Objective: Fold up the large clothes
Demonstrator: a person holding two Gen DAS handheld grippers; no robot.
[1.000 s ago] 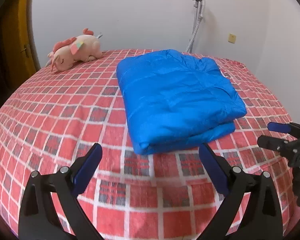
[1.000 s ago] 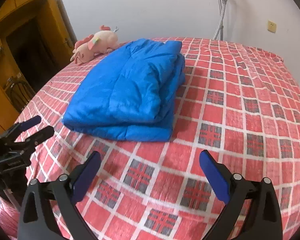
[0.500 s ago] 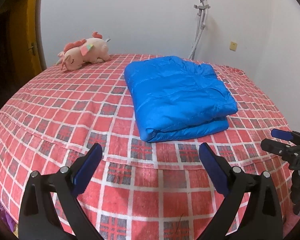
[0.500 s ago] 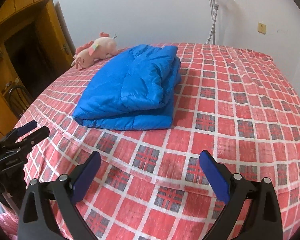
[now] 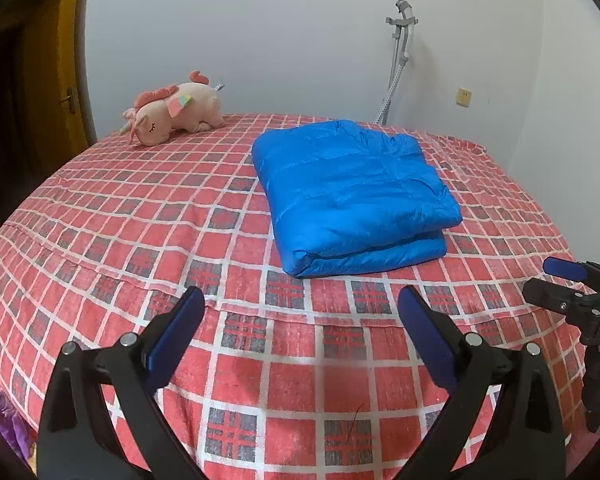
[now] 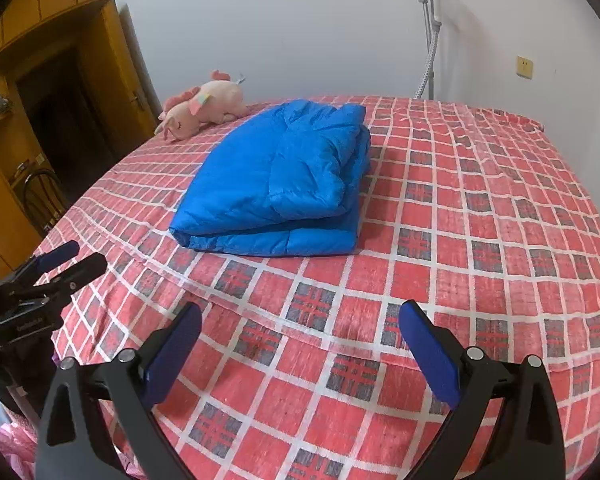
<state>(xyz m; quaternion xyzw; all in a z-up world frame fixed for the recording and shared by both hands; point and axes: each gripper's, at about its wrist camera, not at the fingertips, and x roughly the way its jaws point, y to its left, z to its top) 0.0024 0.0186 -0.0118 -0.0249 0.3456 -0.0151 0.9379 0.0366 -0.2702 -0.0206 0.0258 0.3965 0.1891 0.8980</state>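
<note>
Left wrist view: nearest, the left gripper gapes wide and empty over the red checked bedspread; the right gripper is likewise spread, holding nothing. Beyond, toward 12 o'clock, lies the folded blue puffer jacket. Farther, at 11 o'clock, a pink plush unicorn rests near the wall.

Soft even light, sharp, fisheye-warped edges
</note>
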